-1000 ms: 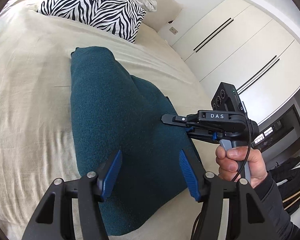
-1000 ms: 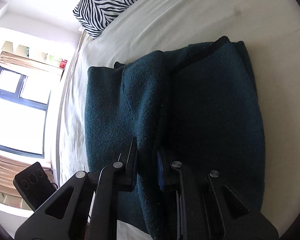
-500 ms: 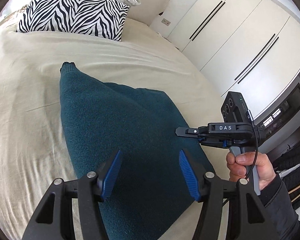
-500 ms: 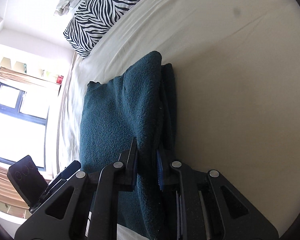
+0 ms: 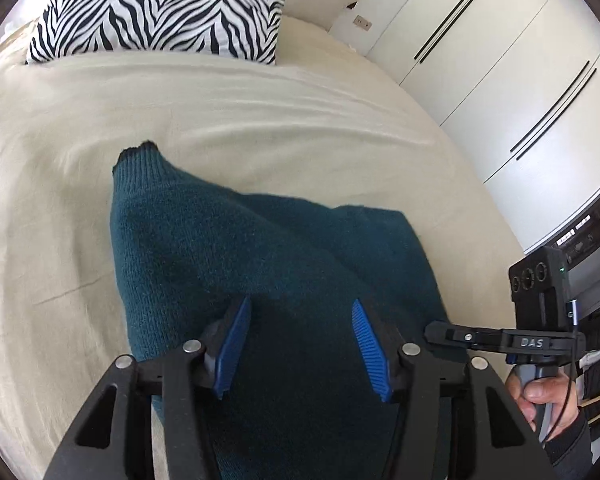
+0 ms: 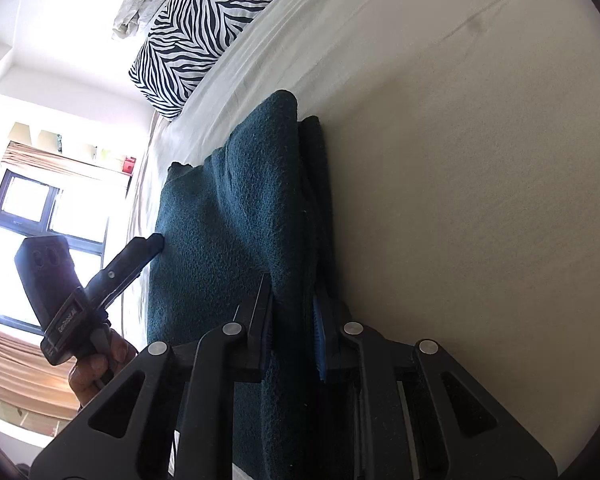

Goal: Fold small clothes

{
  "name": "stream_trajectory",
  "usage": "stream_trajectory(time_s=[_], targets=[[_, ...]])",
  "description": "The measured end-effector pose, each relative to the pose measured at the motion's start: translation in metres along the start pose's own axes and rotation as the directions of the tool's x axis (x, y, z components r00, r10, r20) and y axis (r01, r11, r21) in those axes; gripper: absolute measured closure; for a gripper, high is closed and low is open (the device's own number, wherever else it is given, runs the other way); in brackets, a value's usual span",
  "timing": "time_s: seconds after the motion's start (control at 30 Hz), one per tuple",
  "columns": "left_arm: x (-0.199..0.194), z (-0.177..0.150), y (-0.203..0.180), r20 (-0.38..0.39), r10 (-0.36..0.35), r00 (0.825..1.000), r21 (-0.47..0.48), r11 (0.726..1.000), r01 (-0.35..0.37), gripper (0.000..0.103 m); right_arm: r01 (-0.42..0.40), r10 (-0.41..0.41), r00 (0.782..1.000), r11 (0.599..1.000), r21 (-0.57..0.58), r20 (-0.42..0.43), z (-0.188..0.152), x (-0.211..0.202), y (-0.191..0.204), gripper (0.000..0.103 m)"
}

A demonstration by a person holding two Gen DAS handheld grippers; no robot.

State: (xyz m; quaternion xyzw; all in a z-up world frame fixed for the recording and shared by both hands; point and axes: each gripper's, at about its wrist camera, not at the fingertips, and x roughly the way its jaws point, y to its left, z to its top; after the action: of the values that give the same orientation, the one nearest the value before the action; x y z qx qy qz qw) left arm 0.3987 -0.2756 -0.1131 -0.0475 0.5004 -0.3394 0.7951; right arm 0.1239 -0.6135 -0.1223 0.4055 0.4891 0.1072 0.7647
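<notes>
Our right gripper [image 6: 292, 332] is clamped on a raised fold of the teal knit garment [image 5: 268, 280], the cloth pinched between its blue pads and running up and away from the jaws as a ridge. Our left gripper [image 5: 300, 344] hangs over the near part of the same garment with its jaws apart; they have just been closing, and the knit lies under and between the blue fingers [image 5: 232, 344], though we cannot tell whether the pads press on it. From the left wrist view the right gripper shows at the garment's right edge, a hand [image 5: 548, 396] on its grip.

The garment lies on the cream bedsheet [image 5: 60, 200], one narrow end [image 5: 140, 156] pointing toward the zebra-print pillow [image 5: 160, 8], which sits well apart at the head of the bed. A crumpled white cover [image 6: 148, 4] lies just behind the pillow.

Bare sheet spreads wide to the garment's left and, in the right wrist view, to its right. White wardrobe doors [image 5: 500, 80] stand beyond the bed's right edge; a window [image 6: 28, 220] lies beyond the opposite edge.
</notes>
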Motion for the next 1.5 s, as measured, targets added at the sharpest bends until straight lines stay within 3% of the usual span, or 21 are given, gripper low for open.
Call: stream_trajectory(time_s=[0.2,0.3,0.4,0.47,0.5,0.6,0.73,0.87,0.97,1.07,1.13,1.2,1.27,1.33,1.43,1.47,1.5], targets=[[0.016,-0.011,-0.004,0.028,0.068,0.997,0.1,0.993,-0.07,0.049,-0.054,0.053,0.998,0.998,0.042,0.019,0.008,0.013,-0.008,0.087],[0.014,-0.012,-0.005,0.025,0.069,0.997,0.11,0.991,-0.071,0.049,-0.029,0.026,0.998,0.998,0.062,0.058,0.004,-0.005,-0.002,0.084],[-0.013,-0.017,-0.009,0.045,0.081,0.996,0.076,0.994,-0.084,0.054,-0.049,0.05,0.992,0.999,-0.011,0.115,-0.01,-0.033,0.029,0.071],[-0.041,-0.034,-0.015,0.085,0.032,0.996,0.05,0.998,-0.036,0.054,-0.095,0.102,0.986,0.994,-0.061,0.133,-0.025,-0.047,0.049,0.05],[-0.052,-0.047,-0.019,0.1,0.017,0.995,0.054,0.998,-0.022,0.054,-0.105,0.115,0.985,0.991,-0.082,0.131,-0.033,-0.05,0.056,0.049],[-0.062,-0.084,-0.033,0.103,0.01,0.995,0.088,0.996,-0.019,0.054,-0.131,0.141,0.986,0.986,-0.107,0.087,-0.052,-0.043,0.066,0.049],[-0.039,-0.117,-0.04,0.076,0.054,0.996,0.148,0.987,-0.065,0.054,-0.073,0.075,0.996,0.996,-0.044,0.045,-0.069,-0.02,0.04,0.052],[-0.035,-0.109,-0.036,0.067,0.033,0.997,0.127,0.991,-0.042,0.054,-0.128,0.126,0.989,0.992,0.017,0.072,-0.076,-0.023,0.014,0.063],[-0.055,-0.106,-0.041,0.071,0.046,0.996,0.111,0.992,-0.053,0.054,-0.094,0.094,0.991,0.996,-0.01,0.096,-0.084,-0.042,0.026,0.058],[-0.083,-0.117,-0.053,0.115,0.035,0.993,0.112,0.993,-0.048,0.053,-0.137,0.143,0.985,0.989,-0.058,0.1,-0.099,-0.055,0.045,0.056],[-0.081,-0.129,-0.056,0.108,0.05,0.993,0.115,0.991,-0.063,0.051,-0.142,0.148,0.986,0.987,-0.076,0.081,-0.11,-0.053,0.049,0.055],[-0.058,-0.14,-0.049,0.045,0.06,0.997,0.106,0.992,-0.064,0.049,-0.101,0.103,0.994,0.993,-0.055,0.037,-0.118,-0.039,0.04,0.055],[-0.049,-0.149,-0.043,0.059,0.051,0.997,0.112,0.992,-0.057,0.05,-0.097,0.097,0.995,0.995,-0.013,0.019,-0.124,-0.026,0.023,0.056],[-0.057,-0.147,-0.045,0.058,0.047,0.997,0.114,0.992,-0.053,0.049,-0.127,0.126,0.991,0.992,0.006,0.04,-0.126,-0.033,0.018,0.056],[-0.086,-0.142,-0.042,0.097,0.01,0.995,0.074,0.997,-0.017,0.048,-0.09,0.092,0.994,0.995,-0.038,0.065,-0.125,-0.053,0.03,0.055],[-0.098,-0.14,-0.039,0.135,0.009,0.991,0.068,0.998,-0.018,0.04,-0.088,0.092,0.992,0.995,-0.051,0.086,-0.123,-0.062,0.033,0.054],[-0.107,-0.137,-0.032,0.17,0.02,0.985,0.049,0.998,-0.028,0.025,-0.093,0.098,0.99,0.994,-0.054,0.105,-0.119,-0.07,0.035,0.052]])
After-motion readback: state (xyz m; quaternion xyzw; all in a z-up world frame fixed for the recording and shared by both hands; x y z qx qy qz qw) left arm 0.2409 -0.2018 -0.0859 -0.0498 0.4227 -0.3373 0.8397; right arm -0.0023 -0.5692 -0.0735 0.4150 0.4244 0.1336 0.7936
